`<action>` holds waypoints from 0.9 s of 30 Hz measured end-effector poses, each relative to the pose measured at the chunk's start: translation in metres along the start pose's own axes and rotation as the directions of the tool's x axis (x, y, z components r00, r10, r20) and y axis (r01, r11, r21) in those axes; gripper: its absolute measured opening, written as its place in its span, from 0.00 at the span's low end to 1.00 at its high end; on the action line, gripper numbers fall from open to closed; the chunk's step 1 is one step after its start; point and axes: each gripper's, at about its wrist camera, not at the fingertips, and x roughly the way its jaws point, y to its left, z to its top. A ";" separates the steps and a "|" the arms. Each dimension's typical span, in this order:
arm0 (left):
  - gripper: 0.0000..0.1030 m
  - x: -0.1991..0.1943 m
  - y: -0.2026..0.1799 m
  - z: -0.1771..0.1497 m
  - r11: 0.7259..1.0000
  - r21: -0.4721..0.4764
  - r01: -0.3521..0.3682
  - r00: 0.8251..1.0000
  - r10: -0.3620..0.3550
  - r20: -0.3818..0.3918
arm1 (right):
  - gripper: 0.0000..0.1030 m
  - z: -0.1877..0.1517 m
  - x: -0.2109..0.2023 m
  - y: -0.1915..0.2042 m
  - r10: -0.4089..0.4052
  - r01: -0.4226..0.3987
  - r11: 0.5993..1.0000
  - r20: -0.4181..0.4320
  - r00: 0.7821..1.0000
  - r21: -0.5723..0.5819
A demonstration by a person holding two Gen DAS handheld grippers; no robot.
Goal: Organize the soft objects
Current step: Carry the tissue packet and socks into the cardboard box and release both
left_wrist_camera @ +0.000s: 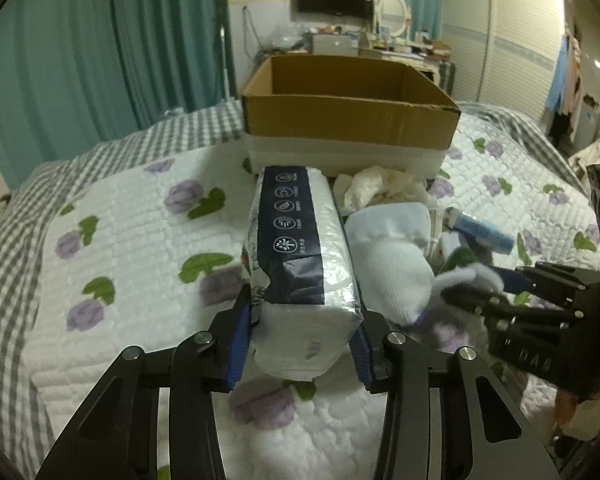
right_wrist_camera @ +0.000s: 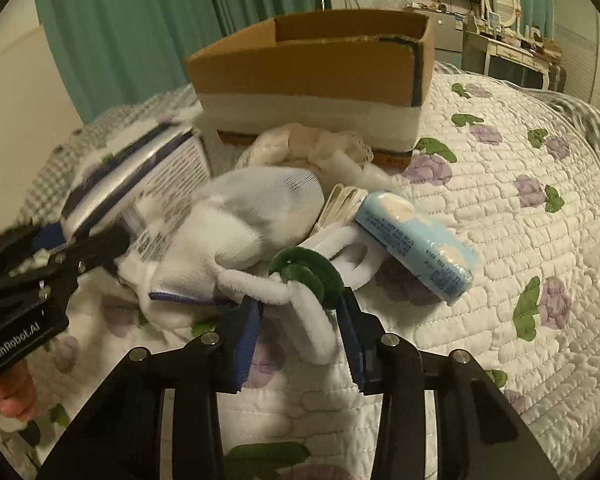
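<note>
A quilted bedspread (left_wrist_camera: 132, 208) with purple flowers and green leaves is spread under everything, with a checked sheet (left_wrist_camera: 16, 216) showing at its edge. At the far end a cardboard box (left_wrist_camera: 348, 120) is parked, open at the top, with a white band along its base.

Right in front of the box, a pile of soft stuff is heaped. The biggest piece is a pack of tissues (left_wrist_camera: 300, 256), white plastic with a dark blue strip carrying a column of round icons; the small print beside them is too tiny to be read. Its near end is clamped between the blue pads of the left gripper (left_wrist_camera: 300, 344), both pads pressed against its sides. "GenRobot.AI" is printed on that gripper's body, as seen from the right wrist.

Just beside the pack a white sock (right_wrist_camera: 240, 224) is bunched up. A small light-blue packet (right_wrist_camera: 416, 240) is lying to its right, its lettering unreadable.

Smallest: fuzzy white and green loops (right_wrist_camera: 300, 280), pinched between the narrowed pads of the right gripper (right_wrist_camera: 300, 336), the white loop hanging between them.
</note>
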 end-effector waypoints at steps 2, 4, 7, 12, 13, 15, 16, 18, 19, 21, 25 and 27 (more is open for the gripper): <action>0.41 -0.005 0.004 0.000 1.000 -0.027 -0.011 1.000 0.011 -0.009 | 0.33 0.000 -0.006 -0.002 -0.003 0.002 1.000 0.016 1.000 0.016; 0.41 -0.014 0.006 -0.002 0.999 -0.030 -0.026 1.000 0.026 -0.002 | 0.30 0.002 -0.013 -0.002 -0.003 0.002 1.000 0.035 0.999 0.022; 0.41 -0.032 0.005 -0.003 0.999 -0.024 -0.042 0.999 0.043 0.021 | 0.21 0.004 -0.028 0.001 -0.009 0.008 1.000 0.066 0.998 0.016; 0.40 -0.058 0.005 0.000 0.998 -0.038 -0.040 0.997 0.042 0.059 | 0.13 0.007 -0.050 0.007 0.002 -0.002 1.000 0.114 0.993 -0.002; 0.40 -0.063 0.004 0.001 0.998 -0.037 -0.042 0.997 0.045 0.066 | 0.12 0.007 -0.053 0.007 0.004 -0.004 1.000 0.124 0.992 0.000; 0.40 -0.070 0.003 0.002 0.998 -0.034 -0.048 0.996 0.051 0.078 | 0.12 0.006 -0.063 0.008 0.014 -0.015 1.000 0.136 0.991 0.004; 0.40 -0.073 0.003 0.002 0.998 -0.035 -0.049 0.995 0.052 0.083 | 0.12 0.007 -0.068 0.008 0.020 -0.021 1.000 0.149 0.989 0.005; 0.40 -0.078 0.002 0.005 0.998 -0.034 -0.050 0.995 0.053 0.091 | 0.12 0.009 -0.078 0.010 0.025 -0.025 1.000 0.169 0.985 -0.003; 0.40 -0.080 0.002 0.008 0.998 -0.031 -0.050 0.994 0.053 0.095 | 0.12 0.011 -0.083 0.011 0.026 -0.025 1.000 0.180 0.983 -0.005; 0.40 -0.084 0.001 0.016 0.998 -0.020 -0.053 0.992 0.055 0.110 | 0.12 0.020 -0.096 0.013 0.037 -0.035 0.999 0.212 0.977 -0.017; 0.40 -0.092 -0.003 0.044 0.999 -0.007 -0.053 0.985 0.054 0.164 | 0.12 0.053 -0.120 0.014 0.055 -0.042 0.998 0.286 0.957 -0.051; 0.40 -0.092 -0.003 0.060 0.999 -0.006 -0.041 0.982 0.041 0.186 | 0.12 0.077 -0.131 0.015 0.057 -0.032 0.996 0.327 0.943 -0.083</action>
